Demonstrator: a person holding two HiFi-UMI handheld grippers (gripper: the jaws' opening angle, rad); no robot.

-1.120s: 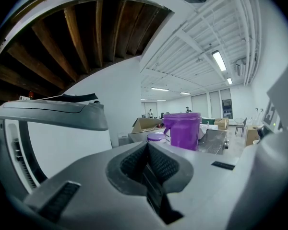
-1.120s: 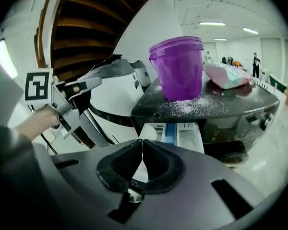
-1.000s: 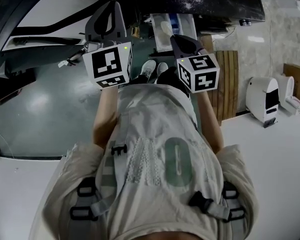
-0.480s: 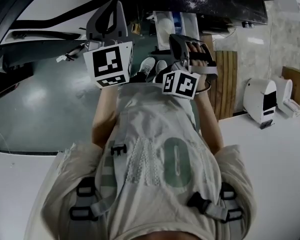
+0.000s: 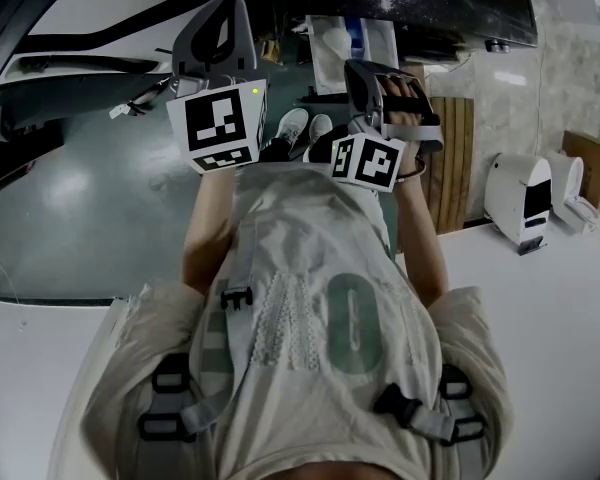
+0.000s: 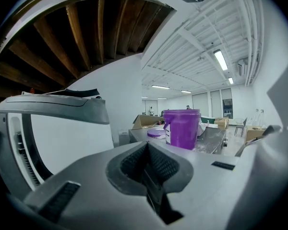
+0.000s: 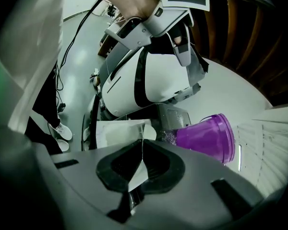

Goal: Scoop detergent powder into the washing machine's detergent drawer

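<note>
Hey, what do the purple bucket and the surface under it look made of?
The purple bucket: probably plastic; it looks translucent, with a smooth, slightly glossy wall and a moulded rim. The surface: dark, hard and smooth, perhaps stone or metal, I can't tell which; white powder specks lie on it.

Your surroundings, near to far

Your left gripper [image 5: 218, 28] sits left of your right gripper [image 5: 358, 73], both out in front of your chest, with your shoes [image 5: 305, 133] on the floor [image 5: 70, 198] between and below them. The detergent drawer [image 5: 330, 43] lies ahead, partly under the right gripper. Behind it runs the counter [image 5: 460, 13]. The bucket [image 6: 182, 128] stands on it, and in the left gripper view the lid [image 6: 156, 133] lies just beside it, to its left. A slatted board [image 5: 452, 158] lies to your right, with an appliance [image 5: 525, 198] farther right, beyond it.
</note>
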